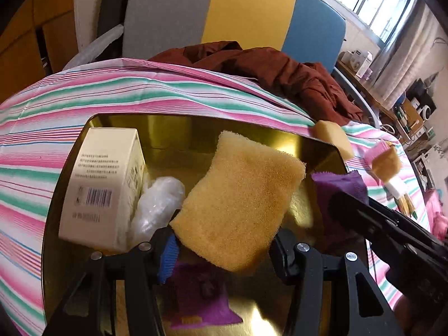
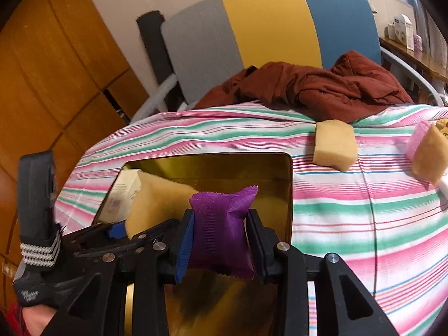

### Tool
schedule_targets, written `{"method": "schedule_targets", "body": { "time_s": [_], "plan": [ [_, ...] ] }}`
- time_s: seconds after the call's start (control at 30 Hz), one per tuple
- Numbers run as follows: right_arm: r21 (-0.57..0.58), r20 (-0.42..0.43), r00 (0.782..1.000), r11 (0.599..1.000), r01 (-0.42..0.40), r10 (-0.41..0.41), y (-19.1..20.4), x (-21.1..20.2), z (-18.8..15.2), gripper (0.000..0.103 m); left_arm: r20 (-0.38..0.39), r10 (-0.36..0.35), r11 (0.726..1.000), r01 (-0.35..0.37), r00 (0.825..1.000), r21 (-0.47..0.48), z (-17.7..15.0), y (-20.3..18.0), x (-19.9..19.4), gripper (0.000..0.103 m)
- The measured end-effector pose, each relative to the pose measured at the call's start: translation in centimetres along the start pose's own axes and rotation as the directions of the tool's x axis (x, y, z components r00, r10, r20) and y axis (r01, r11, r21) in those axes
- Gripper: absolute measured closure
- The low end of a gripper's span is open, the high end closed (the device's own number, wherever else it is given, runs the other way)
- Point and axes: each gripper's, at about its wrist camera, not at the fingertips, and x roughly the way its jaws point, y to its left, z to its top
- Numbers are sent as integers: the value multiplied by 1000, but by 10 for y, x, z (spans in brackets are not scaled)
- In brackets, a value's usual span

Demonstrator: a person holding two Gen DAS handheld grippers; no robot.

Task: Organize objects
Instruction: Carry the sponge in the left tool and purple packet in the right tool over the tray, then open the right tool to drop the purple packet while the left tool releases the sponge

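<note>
Yellow sponge (image 1: pixel 238 210) tilted above gold tin (image 1: pixel 70 151), purple sachet (image 2: pixel 221 232) upright over tin's edge

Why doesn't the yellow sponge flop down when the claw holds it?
The sponge probably stays up because it's thick foam, and the left claw pinches one end while the rest sticks out nearly flat. It's likely very light: all those tiny holes mean mostly air. It looks squashy too, and its rough surface shouldn't slip easily from the pads.
</note>
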Motion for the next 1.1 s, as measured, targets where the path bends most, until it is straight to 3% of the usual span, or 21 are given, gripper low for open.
{"method": "schedule_targets", "body": {
  "time_s": [0.1,0.2,0.3,0.53,0.7,0.93,1.1],
  "plan": [
    [38,-16,1000,999,-9,10,-4,14,8,63,2,17,1000,-17,1000,-14,4,2,4,44],
    [74,1,1000,997,-23,23,-6,17,12,61,14,18,999,-17,1000,-41,7,4,5,31],
    [79,23,999,996,-30,28,-5,11,12,59,29,6,998,-4,1000,-62,7,6,1,25],
    [74,90,996,997,-21,14,-11,-20,5,58,137,51,986,-27,989,-166,-2,11,-28,4],
    [80,117,993,997,0,-9,-20,-40,-4,58,195,52,978,-11,979,-207,-12,4,-50,0],
    [78,142,989,996,35,-46,-33,-64,-16,58,224,27,991,3,974,-134,-29,-26,-66,0],
    [82,156,984,994,71,-83,-46,-81,-26,58,204,-62,992,83,977,-92,-40,-49,-69,0]
  ]
}}
